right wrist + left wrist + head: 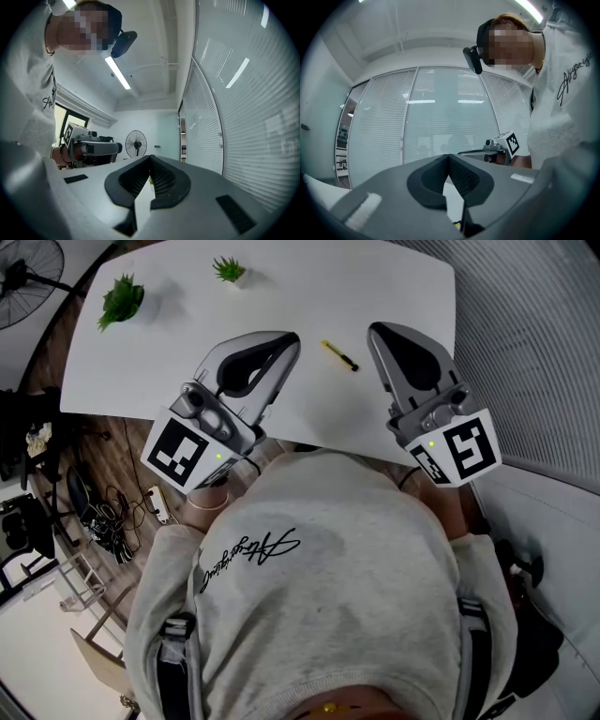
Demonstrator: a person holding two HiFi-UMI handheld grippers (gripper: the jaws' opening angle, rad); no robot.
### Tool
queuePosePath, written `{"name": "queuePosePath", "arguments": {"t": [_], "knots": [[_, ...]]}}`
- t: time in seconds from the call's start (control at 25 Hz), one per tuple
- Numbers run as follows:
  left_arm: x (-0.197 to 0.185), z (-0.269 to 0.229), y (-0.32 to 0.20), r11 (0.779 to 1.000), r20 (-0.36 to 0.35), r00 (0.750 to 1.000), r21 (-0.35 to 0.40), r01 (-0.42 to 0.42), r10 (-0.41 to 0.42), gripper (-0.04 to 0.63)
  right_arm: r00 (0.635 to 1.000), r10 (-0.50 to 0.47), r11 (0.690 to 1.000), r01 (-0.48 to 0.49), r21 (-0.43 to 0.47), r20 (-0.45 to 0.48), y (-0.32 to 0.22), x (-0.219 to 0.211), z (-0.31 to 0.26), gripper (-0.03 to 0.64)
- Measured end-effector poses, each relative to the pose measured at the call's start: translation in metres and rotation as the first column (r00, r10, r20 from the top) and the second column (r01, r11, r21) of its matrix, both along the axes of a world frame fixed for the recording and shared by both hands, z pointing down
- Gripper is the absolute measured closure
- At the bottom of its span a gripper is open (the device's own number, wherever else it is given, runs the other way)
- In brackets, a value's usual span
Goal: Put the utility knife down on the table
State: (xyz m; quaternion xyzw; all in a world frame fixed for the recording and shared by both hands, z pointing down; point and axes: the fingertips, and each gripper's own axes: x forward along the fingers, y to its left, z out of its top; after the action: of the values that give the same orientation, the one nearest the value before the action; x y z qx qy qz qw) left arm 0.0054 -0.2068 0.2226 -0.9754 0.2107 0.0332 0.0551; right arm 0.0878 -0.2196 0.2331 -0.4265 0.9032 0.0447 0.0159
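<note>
Knife (339,354), upper centre on table (412,296), looks light, stiff, best pinched mid-body; my left gripper (287,341) and right gripper (377,332) clenched, empty.

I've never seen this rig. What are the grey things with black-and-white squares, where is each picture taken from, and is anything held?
No robot here: a person holds a two-jaw gripper in each hand; the marked cube on each is part of it. The head view looks down from the person's head; the two gripper views look along each gripper's jaws. The left gripper and the right gripper both have jaws closed together, holding nothing. The utility knife lies on the white table between them, untouched. Farther back stand a larger plant and a smaller plant.
</note>
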Motion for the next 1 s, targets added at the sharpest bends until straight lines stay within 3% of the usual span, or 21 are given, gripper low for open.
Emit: {"name": "queuePosePath", "arguments": {"t": [0.4, 1.0], "knots": [[-0.0005, -0.0013, -0.0003, 1.000, -0.024, 1.000, -0.004, -0.004, 0.004, 0.607, 1.000, 0.004, 1.000, -0.004, -0.009, -0.014, -0.0018, -0.0009, 0.0066, 0.614], [-0.0010, 0.0021, 0.0009, 1.000, -0.004, 1.000, -0.007, 0.003, -0.003, 0.607, 1.000, 0.010, 1.000, -0.010, -0.014, -0.016, -0.0012, -0.0005, 0.0076, 0.614]]}}
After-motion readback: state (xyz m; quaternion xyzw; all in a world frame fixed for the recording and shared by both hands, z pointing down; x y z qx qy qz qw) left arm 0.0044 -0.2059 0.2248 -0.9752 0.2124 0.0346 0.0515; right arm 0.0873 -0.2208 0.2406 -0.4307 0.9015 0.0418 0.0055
